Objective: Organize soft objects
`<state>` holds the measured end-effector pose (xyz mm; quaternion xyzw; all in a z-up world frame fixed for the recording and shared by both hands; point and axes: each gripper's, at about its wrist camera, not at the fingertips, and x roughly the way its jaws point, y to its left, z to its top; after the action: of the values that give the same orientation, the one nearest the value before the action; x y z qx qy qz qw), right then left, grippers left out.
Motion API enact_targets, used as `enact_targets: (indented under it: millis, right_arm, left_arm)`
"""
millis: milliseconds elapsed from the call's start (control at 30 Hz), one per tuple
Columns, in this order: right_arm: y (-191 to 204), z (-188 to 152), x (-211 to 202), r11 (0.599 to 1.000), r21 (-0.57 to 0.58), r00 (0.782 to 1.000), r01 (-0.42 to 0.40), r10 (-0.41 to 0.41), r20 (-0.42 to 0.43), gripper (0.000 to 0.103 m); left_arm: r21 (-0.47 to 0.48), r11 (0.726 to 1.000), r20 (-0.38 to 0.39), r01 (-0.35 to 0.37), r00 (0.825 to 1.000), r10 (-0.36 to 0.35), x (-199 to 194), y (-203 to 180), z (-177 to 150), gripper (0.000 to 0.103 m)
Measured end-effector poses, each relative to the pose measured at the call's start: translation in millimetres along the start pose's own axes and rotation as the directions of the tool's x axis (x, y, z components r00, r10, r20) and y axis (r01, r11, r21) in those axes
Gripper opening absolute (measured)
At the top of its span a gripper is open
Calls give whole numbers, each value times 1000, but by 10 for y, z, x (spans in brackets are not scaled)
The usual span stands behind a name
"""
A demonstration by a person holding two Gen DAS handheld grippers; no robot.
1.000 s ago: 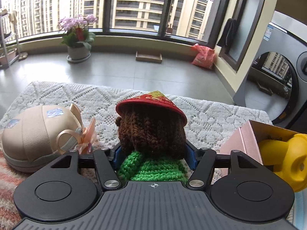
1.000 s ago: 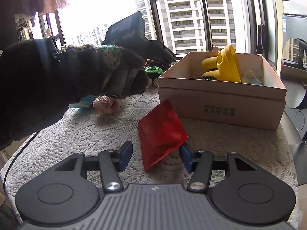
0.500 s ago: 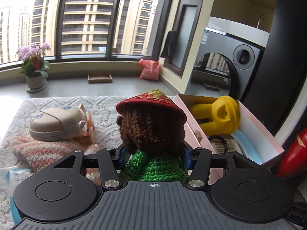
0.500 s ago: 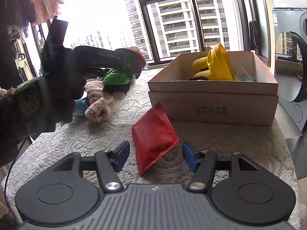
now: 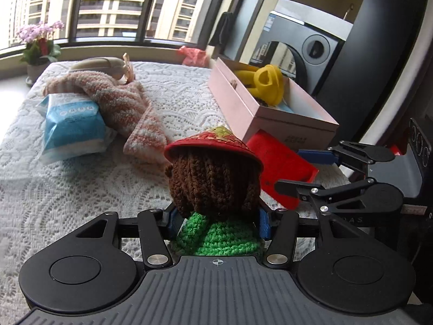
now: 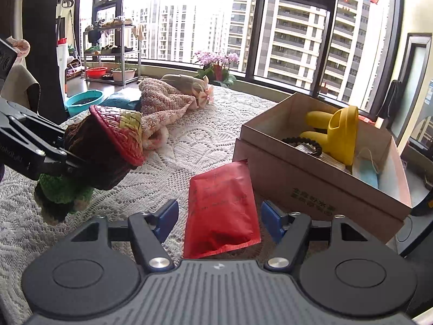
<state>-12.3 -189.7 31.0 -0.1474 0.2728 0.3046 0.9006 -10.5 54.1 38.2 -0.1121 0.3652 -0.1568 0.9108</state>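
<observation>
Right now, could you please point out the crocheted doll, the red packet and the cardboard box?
crocheted doll (image 5: 213, 181), left wrist view, brown yarn hair.
red packet (image 6: 222, 208), right wrist view, middle of its face.
cardboard box (image 6: 311, 187), right wrist view, near side wall.

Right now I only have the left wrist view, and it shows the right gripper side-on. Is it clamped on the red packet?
Observer: No. In the right wrist view the right gripper has jaws that have just been opening. The red packet lies flat between its fingers, with a gap on each side.
Operator: What is the blue sliver behind the yellow toy in the box?
Observer: It is a light blue face mask with its ear loop showing. It lies in the box beside the yellow toy.
Operator: Is there anything else in there?
Observer: A dark bead bracelet lies against the toy.
</observation>
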Motion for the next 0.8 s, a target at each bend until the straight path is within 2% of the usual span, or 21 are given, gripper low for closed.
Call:
enact_targets:
  millis: [67,167,233,267,333,400,433,467,667,800]
  right_arm:
    - [-63,56,91,999,10,998,-39,40,-45,68]
    - [-83,97,201,998,7,994,-60,60,-97,68]
    - [-65,99,215,997,10,991,-75,75,-106,62]
    - [-49,98,190,996,18,991,-83,84,-100,50]
    - [-26,100,105,996,33,993,-82,85,-83,40]
    - [-18,110,-22,995,54,994,-87,90,-57,18]
    - [-13,111,-86,994,61,994,-92,95,-50,10]
    - [-13,122,-157,993,75,994,-96,100,-51,6]
    - [-54,-77,-676,984,149,995,-99,102,-12,5]
    - [-142,-305,-958,978,206,999,-33,29,21,5]
  left_arm:
    - [-36,999,-5,23,1000,-24,16,54,-35,58]
    - [-35,999,-9,26,1000,-27,15,79,-84,58]
    - [-28,999,-11,30,999,-30,11,87,-110,58]
    - [-27,999,-11,37,999,-38,-4,94,-144,58]
    - [-31,998,-9,54,998,-54,-17,110,-175,58]
    - [-29,998,-7,61,998,-61,-39,116,-209,58]
    - [-26,998,-6,63,998,-64,-47,113,-216,58]
    - [-23,997,-6,67,998,-67,-46,94,-223,58]
    - [41,990,-44,136,990,-135,-80,-110,-280,58]
    - [108,976,-76,189,980,-182,-67,-355,-261,58]
